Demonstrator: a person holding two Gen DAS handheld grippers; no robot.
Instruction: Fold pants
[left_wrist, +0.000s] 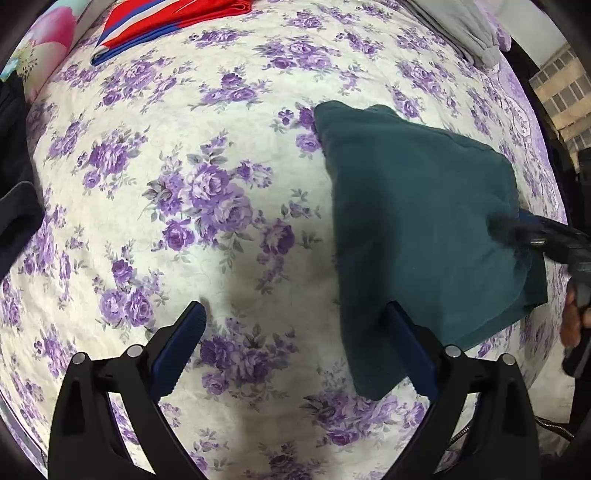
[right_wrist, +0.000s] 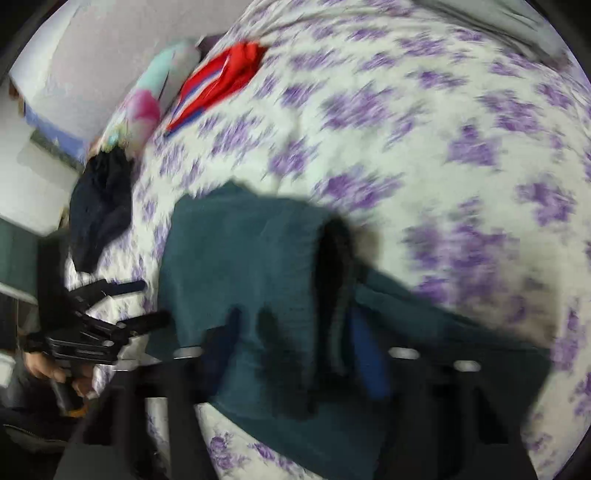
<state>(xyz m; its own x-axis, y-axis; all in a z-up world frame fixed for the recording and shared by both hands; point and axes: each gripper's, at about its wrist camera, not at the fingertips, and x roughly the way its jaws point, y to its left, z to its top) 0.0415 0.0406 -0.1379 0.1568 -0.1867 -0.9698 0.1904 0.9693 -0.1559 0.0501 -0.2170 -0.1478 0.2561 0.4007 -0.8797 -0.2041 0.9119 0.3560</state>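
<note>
Dark teal pants (left_wrist: 421, 221) lie folded on the floral bedspread (left_wrist: 177, 184), right of centre in the left wrist view. My left gripper (left_wrist: 295, 332) is open and empty, its right finger (left_wrist: 410, 350) resting over the pants' near corner. My right gripper (left_wrist: 517, 225) comes in from the right and grips the pants' right edge. In the blurred right wrist view the teal pants (right_wrist: 251, 258) are draped between the right gripper's fingers (right_wrist: 365, 354), which hold a fold of the fabric. The left gripper (right_wrist: 147, 302) shows at the left there.
Red, white and blue folded clothing (left_wrist: 166, 22) lies at the far edge of the bed. A grey garment (left_wrist: 465, 26) lies at the far right. A dark garment (left_wrist: 14, 192) lies at the left edge, beside a pastel pillow (left_wrist: 48, 33).
</note>
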